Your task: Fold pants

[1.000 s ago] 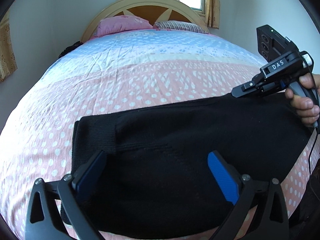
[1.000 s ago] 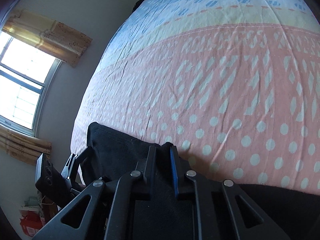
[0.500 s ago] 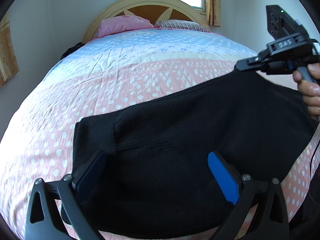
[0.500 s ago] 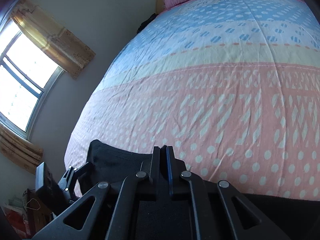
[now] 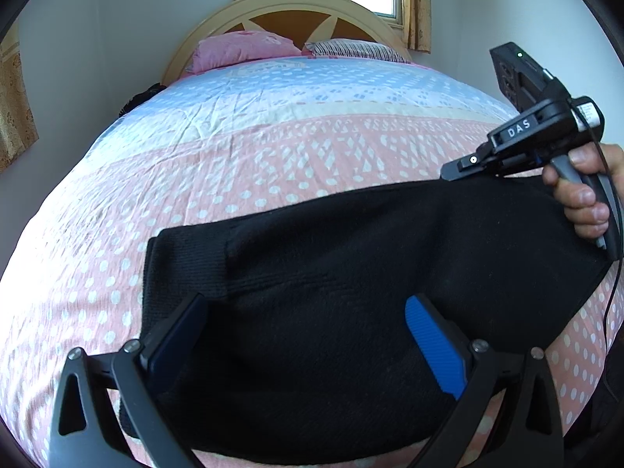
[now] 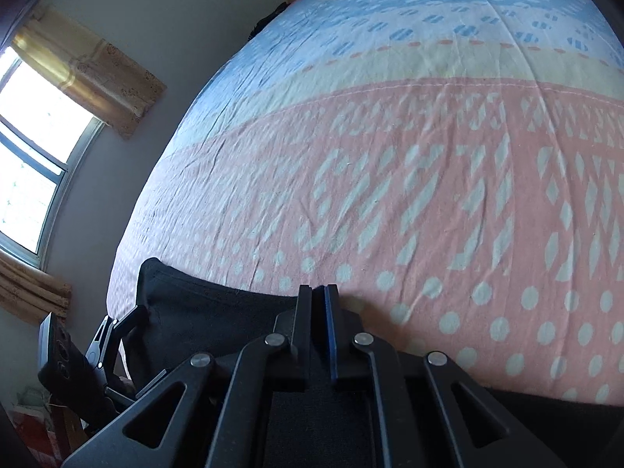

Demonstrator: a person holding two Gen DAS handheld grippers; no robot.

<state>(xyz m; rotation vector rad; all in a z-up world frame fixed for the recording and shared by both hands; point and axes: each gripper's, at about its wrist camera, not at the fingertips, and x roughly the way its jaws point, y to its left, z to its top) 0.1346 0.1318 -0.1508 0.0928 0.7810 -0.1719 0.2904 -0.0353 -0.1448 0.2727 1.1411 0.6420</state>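
Black pants (image 5: 351, 273) lie folded across the near part of the bed, flat on the pink dotted sheet (image 5: 234, 163). My left gripper (image 5: 304, 335) hovers over their near left part, open wide, its blue pads clear of the cloth. My right gripper (image 5: 448, 173), held by a hand (image 5: 585, 202), is at the far right edge of the pants. In the right wrist view its jaws (image 6: 318, 292) stand almost together and are opening. The edge of the pants (image 6: 202, 312) runs into them, low on the sheet.
The bed stretches away to a wooden headboard (image 5: 288, 7) with a pink pillow (image 5: 241, 46) and a striped pillow (image 5: 351, 48). Curtained windows (image 6: 23, 156) and walls surround the bed. A cable (image 5: 608, 312) hangs from the right gripper.
Half a second ago the right gripper had raised the far right edge of the pants. Now it has brought that edge back down onto the bed. The left gripper has not moved.
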